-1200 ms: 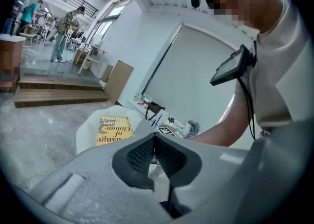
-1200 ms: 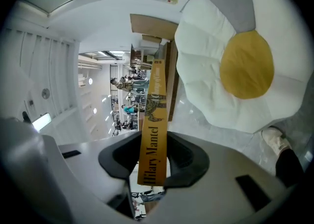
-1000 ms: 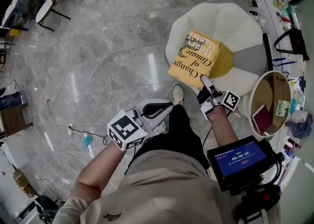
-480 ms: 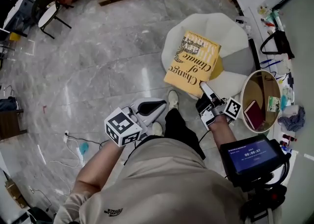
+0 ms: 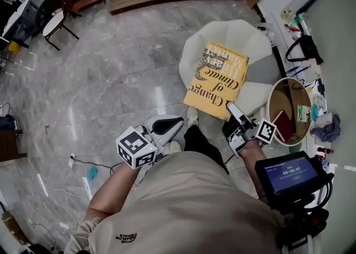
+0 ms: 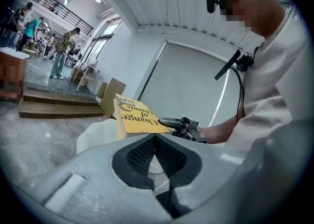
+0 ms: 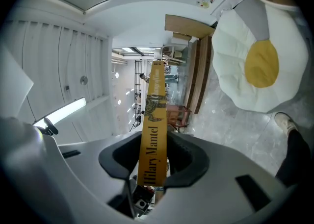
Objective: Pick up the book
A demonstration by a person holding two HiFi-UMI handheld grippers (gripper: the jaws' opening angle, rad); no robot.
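Centre-right of the head view: yellow book hangs clear above the white cushion, pinched at its near corner by the right tongs. Risk: with one small grip on a thick book, its weight may swing it or drag it from the pads. Right forearm reaches forward, tongs roughly level. Left tongs, lower left, are pressed together and empty.

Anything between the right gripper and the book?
Nothing visible. The right gripper is shut on the book at its spine, and holds it in the air above the white cushion.
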